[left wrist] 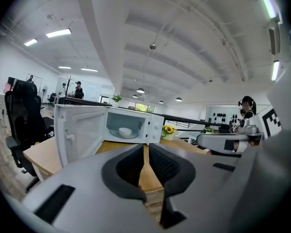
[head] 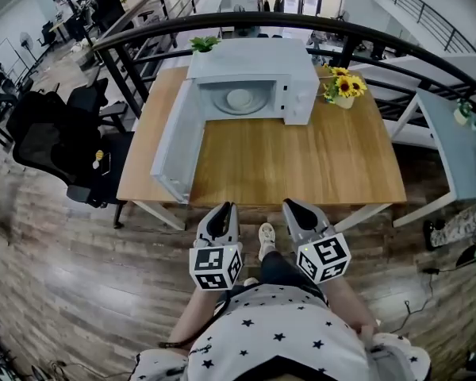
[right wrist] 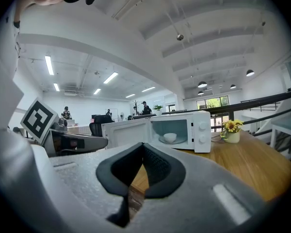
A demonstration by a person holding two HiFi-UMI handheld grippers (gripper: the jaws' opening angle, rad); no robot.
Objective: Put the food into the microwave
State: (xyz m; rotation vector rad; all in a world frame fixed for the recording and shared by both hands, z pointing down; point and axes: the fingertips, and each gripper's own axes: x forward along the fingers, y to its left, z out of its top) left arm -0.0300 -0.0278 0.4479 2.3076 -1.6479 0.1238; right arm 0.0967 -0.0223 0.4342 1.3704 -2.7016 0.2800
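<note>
A white microwave (head: 254, 78) stands at the far side of the wooden table (head: 301, 157), its door (head: 174, 145) swung wide open to the left. A white bowl (head: 239, 98) sits on the turntable inside; it also shows as the bowl (left wrist: 125, 131) in the left gripper view and the bowl (right wrist: 169, 137) in the right gripper view. Both grippers are held close to the person's body, short of the table's front edge. The left gripper (head: 222, 209) (left wrist: 145, 147) is shut with nothing in it. The right gripper (head: 297, 206) (right wrist: 143, 147) is shut and empty too.
A pot of sunflowers (head: 343, 86) stands right of the microwave. A black office chair (head: 55, 145) is left of the table, and a second light table (head: 460, 149) is to the right. A dark railing (head: 317, 30) runs behind the table. People stand far off in the room.
</note>
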